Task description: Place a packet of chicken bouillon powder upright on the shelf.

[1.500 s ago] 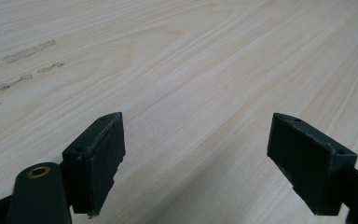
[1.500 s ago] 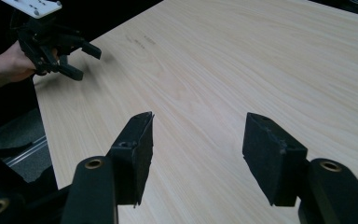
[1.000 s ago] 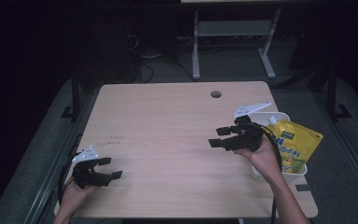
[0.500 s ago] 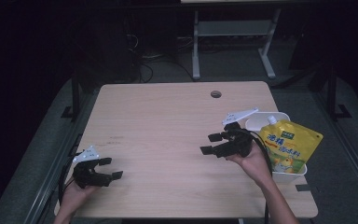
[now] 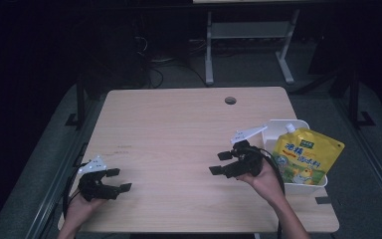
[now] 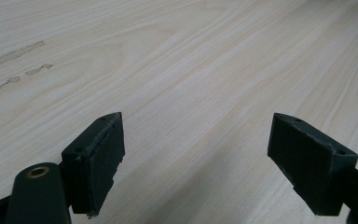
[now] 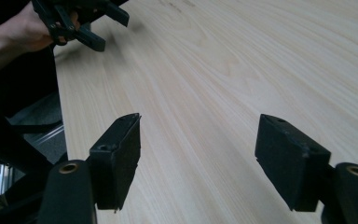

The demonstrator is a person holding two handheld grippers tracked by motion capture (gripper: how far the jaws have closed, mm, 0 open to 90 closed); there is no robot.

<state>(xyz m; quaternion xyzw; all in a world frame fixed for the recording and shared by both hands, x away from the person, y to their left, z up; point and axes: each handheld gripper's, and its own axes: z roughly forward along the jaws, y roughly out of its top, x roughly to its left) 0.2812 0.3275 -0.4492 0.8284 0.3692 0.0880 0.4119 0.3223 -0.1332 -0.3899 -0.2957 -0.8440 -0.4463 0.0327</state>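
A white rectangular bin (image 5: 316, 180) stands at the right edge of the light wooden table (image 5: 179, 134), toward the near corner. It holds one item: a yellow spouted pouch (image 5: 306, 157), leaning upright with its white cap (image 5: 290, 128) at the upper left and its top rising above the bin's rim. The pouch face carries dark printed characters across the upper half and a pale pictured figure lower down; the characters are too small to read and no brand can be made out. The right gripper (image 5: 223, 163) is held in the person's right hand (image 5: 266, 178) over the table just beside the bin's left wall, apart from the pouch, its jaws pointing left and spread wide with nothing between them. In the right gripper view the two black pads (image 7: 119, 158) stand well apart above bare wood grain, and the left gripper (image 7: 103, 25) appears farther off near the table edge. The left gripper (image 5: 117, 180) sits at the near left corner of the table in the left hand (image 5: 79, 209), jaws likewise spread and empty; the left gripper view shows its pads (image 6: 98, 158) well apart over the tabletop, with faint grey smudges (image 6: 14, 53) on the wood beyond. A round cable hole (image 5: 230, 100) lies near the far edge.
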